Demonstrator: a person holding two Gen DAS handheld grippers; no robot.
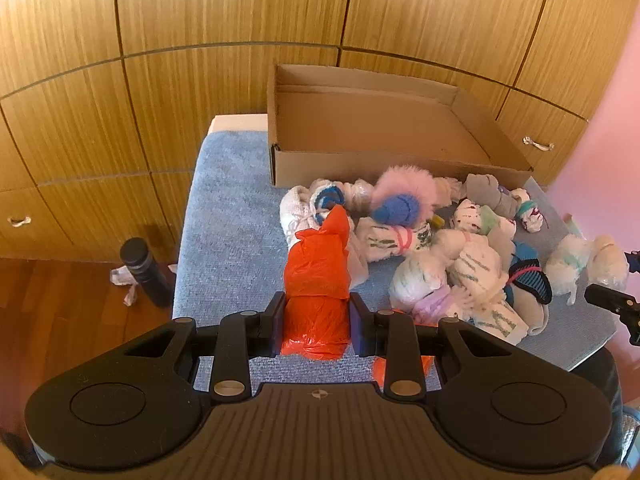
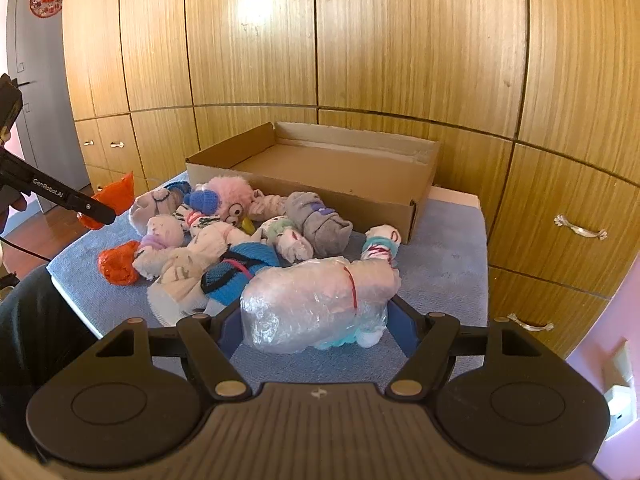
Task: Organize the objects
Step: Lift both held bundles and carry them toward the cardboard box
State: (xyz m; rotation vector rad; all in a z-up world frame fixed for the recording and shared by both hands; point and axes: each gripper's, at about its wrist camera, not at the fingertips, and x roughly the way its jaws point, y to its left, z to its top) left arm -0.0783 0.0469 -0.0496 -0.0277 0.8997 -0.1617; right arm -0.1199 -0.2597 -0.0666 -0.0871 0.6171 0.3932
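On the floor at far left stands a dark bottle (image 1: 144, 276). My left tongs (image 1: 316, 320) are clenched on an orange plastic bundle (image 1: 316, 268) lying on the blue-covered bench (image 1: 228, 216). Just beyond lies the heap of rolled socks (image 1: 452, 264), topped by a pink fluffy toy (image 1: 404, 192), with the empty cardboard box (image 1: 280, 120) behind it. My right tongs (image 2: 316, 320) grip a bubble-wrapped bundle (image 2: 316, 300) resting on the bench in front of the heap.

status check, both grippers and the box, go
Left gripper shut on orange bag bundle. Right gripper around clear-wrapped bundle, grip unclear. Cardboard box empty. Sock pile lies before it.
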